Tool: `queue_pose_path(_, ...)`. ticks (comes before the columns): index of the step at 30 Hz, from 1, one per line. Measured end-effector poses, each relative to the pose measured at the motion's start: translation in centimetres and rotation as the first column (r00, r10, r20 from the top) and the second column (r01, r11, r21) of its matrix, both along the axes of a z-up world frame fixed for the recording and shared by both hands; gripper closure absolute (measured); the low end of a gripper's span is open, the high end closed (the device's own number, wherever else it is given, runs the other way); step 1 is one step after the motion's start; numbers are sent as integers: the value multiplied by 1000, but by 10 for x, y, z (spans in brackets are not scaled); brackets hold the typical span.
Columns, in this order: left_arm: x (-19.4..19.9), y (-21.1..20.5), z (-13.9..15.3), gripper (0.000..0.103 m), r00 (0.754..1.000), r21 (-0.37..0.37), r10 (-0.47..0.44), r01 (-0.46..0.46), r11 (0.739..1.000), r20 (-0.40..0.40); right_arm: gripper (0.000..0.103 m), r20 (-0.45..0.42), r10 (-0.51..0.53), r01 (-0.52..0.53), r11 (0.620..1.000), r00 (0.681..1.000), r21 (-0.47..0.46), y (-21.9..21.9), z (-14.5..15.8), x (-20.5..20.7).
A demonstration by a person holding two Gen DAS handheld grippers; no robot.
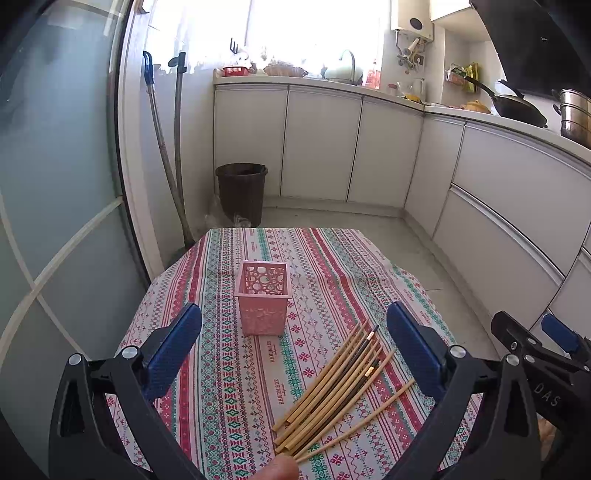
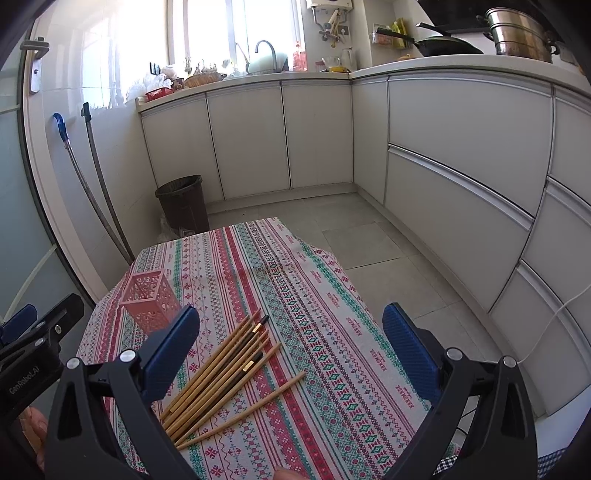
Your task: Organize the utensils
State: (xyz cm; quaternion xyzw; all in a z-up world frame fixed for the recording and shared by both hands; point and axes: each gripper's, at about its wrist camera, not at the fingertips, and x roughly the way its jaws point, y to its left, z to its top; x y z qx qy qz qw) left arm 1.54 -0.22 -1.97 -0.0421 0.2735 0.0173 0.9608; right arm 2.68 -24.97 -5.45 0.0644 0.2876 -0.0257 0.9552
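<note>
while both grippers hover level above the desk (image 1: 229,387), left gripper (image 1: 293,332) jaws released, right gripper (image 2: 291,328) jaws released, chopsticks (image 1: 332,387) fanned just beside pink holder (image 1: 263,297), untouched

A home kitchen: white cabinets (image 2: 251,140) under a counter with sink tap (image 2: 266,48), wok (image 2: 448,46), steel pot (image 2: 521,33); bin (image 2: 183,205) at eleven o'clock.

pink holder (image 1: 263,297) upright mid-table, chopsticks (image 1: 338,387) fanned near it, bare tablecloth (image 2: 332,332) to the right
</note>
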Motion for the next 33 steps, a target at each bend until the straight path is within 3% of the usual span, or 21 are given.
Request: queue_pose_path(33,3,8,-2,7,999,-15,31,-32,999,-22,6,-19,-3,3,1000,1000,1,-1,-4,2)
